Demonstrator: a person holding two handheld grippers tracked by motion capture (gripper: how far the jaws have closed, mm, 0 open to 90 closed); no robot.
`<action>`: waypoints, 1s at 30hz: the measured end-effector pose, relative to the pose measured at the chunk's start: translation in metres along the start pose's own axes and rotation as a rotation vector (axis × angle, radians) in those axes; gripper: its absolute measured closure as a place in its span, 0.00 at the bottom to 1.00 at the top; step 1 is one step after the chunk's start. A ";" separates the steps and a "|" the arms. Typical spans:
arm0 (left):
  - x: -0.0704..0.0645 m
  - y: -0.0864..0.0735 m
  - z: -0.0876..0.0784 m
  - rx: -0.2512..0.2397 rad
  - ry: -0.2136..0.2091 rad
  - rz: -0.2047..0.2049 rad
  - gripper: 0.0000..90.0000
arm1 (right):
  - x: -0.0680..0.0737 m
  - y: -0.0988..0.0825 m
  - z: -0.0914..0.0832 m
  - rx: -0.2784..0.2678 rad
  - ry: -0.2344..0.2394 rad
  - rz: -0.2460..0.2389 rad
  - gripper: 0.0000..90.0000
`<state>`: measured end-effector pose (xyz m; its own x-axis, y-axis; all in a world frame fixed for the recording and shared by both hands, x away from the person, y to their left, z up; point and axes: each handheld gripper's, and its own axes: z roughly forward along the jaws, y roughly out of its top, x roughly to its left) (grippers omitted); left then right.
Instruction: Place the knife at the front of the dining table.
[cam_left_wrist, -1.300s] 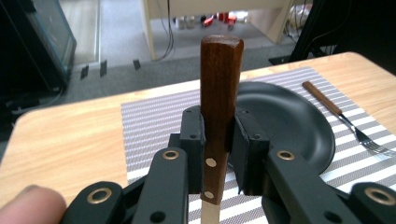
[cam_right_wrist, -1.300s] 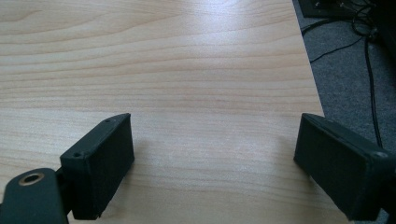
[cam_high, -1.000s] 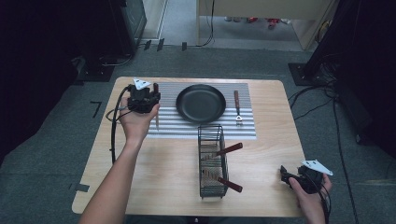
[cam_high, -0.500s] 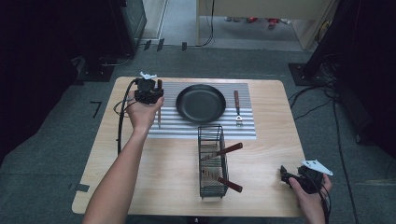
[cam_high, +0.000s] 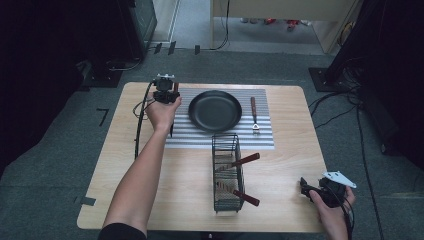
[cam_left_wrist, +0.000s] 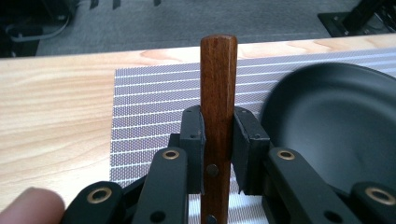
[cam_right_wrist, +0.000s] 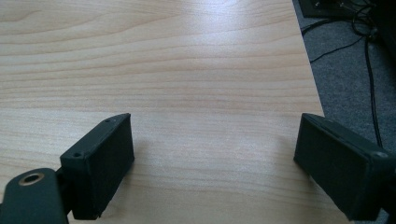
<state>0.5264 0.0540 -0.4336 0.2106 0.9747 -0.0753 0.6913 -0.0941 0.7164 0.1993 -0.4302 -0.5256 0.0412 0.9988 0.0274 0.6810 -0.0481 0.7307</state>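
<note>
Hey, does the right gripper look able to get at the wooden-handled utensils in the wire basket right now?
Probably yes: the right gripper is open, holds nothing, and bare table lies between it and the wire basket, where utensil handles stick out.

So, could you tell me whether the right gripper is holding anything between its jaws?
No, the right gripper has its jaws wide apart with bare wooden table between them.

Bare worktop (cam_high: 280, 170) lies open between the wire basket (cam_high: 226, 172) and the right claw (cam_high: 306, 189). At twelve o'clock, the pan (cam_high: 215, 111) blocks the mat's (cam_high: 265, 137) centre.
</note>
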 end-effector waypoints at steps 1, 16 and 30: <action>0.001 0.000 0.005 0.010 0.004 -0.012 0.85 | 0.000 0.000 0.000 0.000 0.000 0.000 0.13; 0.012 -0.015 0.060 0.053 0.038 -0.143 0.85 | 0.000 0.000 0.000 0.000 0.000 0.000 0.13; 0.008 -0.019 0.076 0.064 0.071 -0.131 0.85 | 0.000 0.000 0.000 0.000 0.000 0.000 0.13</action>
<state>0.5676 0.0483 -0.5009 0.0679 0.9911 -0.1149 0.7529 0.0246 0.6577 0.1994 -0.4302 -0.5256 0.0410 0.9988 0.0274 0.6809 -0.0480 0.7308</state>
